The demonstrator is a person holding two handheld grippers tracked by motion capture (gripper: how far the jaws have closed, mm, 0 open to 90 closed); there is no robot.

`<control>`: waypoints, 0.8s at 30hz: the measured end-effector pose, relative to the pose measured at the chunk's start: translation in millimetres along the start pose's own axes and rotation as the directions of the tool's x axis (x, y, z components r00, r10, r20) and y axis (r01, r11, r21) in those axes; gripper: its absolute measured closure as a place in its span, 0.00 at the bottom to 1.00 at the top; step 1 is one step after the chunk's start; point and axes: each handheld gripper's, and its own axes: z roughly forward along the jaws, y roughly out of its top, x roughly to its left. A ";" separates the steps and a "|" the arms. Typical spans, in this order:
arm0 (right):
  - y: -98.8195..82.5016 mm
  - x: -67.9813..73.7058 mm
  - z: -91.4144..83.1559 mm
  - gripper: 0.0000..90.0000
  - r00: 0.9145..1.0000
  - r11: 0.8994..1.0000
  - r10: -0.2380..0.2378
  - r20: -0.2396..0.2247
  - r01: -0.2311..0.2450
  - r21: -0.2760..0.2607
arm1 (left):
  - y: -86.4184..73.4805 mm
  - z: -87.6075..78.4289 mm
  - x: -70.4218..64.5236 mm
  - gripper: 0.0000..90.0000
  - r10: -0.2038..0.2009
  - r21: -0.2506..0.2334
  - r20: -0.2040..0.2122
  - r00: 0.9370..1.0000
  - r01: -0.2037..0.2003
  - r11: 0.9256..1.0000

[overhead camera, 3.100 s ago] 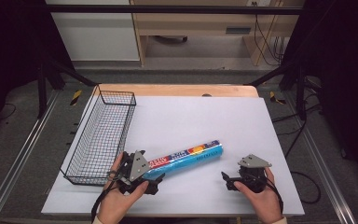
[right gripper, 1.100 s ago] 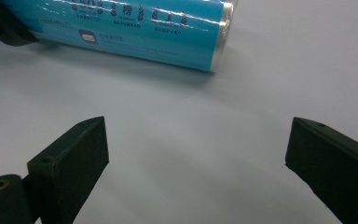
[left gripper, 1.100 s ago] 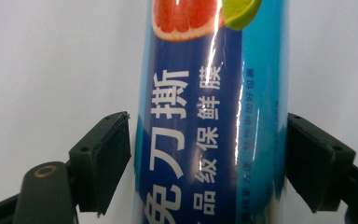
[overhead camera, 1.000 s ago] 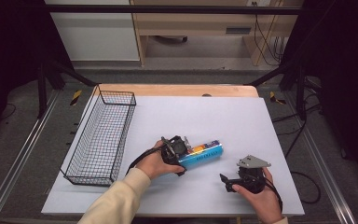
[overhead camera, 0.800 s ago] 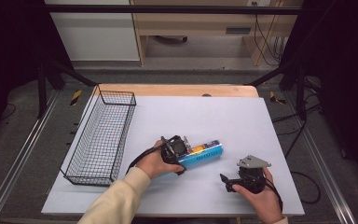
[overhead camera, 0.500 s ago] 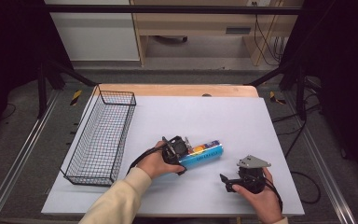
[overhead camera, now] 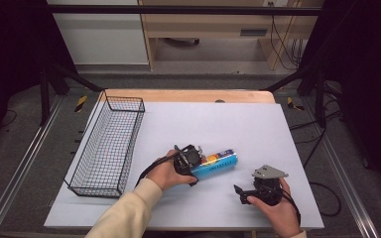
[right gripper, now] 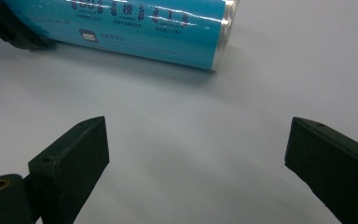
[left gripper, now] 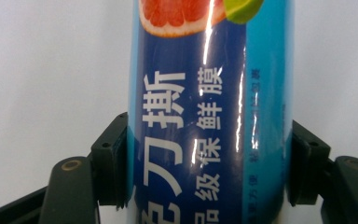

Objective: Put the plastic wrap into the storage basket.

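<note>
A blue tube of cling film [overhead camera: 219,162] printed with fruit lies on the white table top [overhead camera: 228,119], near the front middle. My left gripper [overhead camera: 190,160] reaches over its left part. In the left gripper view, both black pads press the sides of the tube [left gripper: 209,93], and the left gripper [left gripper: 209,161] is shut on it after its jaws have just been closing. To the tube's right, my right gripper [overhead camera: 241,194] rests on the table in a hand. Its jaws stand wide open, my right gripper [right gripper: 199,144] holds nothing, and the tube's end [right gripper: 140,23] lies ahead of it.
A black wire basket [overhead camera: 129,148] stands along the left side of the table top, and I see nothing in it. A wooden edge [overhead camera: 188,95] runs along the far side. Dark floor and metal rails surround the table.
Since the earliest frame my left gripper has moved from the tube's left end, right and forward, onto its middle part. Over the last second nothing visibly shifts. The right gripper stays put.
</note>
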 end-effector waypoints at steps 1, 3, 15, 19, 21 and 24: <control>0.0 0.1 -0.1 0.07 1.000 1.000 0.002 0.000 -0.002 0.002 | 0.3 0.0 -0.2 0.35 0.001 0.003 -0.002 1.000 -0.001 1.000; 0.0 0.1 -0.3 0.07 1.000 1.000 0.002 0.000 -0.002 0.002 | 0.4 -0.1 -0.4 0.35 0.002 0.004 -0.003 1.000 -0.002 1.000; -0.1 0.6 0.3 0.07 1.000 1.000 -0.004 -0.003 0.004 0.005 | 0.1 0.1 0.8 0.35 -0.002 0.001 0.004 1.000 0.002 1.000; -0.4 1.0 0.7 0.07 1.000 1.000 -0.003 -0.004 0.003 0.009 | -0.2 0.4 1.8 0.35 -0.007 -0.004 0.011 1.000 0.007 1.000; -0.2 1.3 0.4 0.07 1.000 1.000 0.000 -0.003 0.000 0.009 | -0.2 0.4 2.2 0.35 -0.008 -0.003 0.014 1.000 0.008 1.000; -0.3 1.3 0.4 0.08 1.000 1.000 0.000 -0.003 0.000 0.009 | -0.1 0.5 2.7 0.35 -0.012 -0.002 0.017 1.000 0.012 1.000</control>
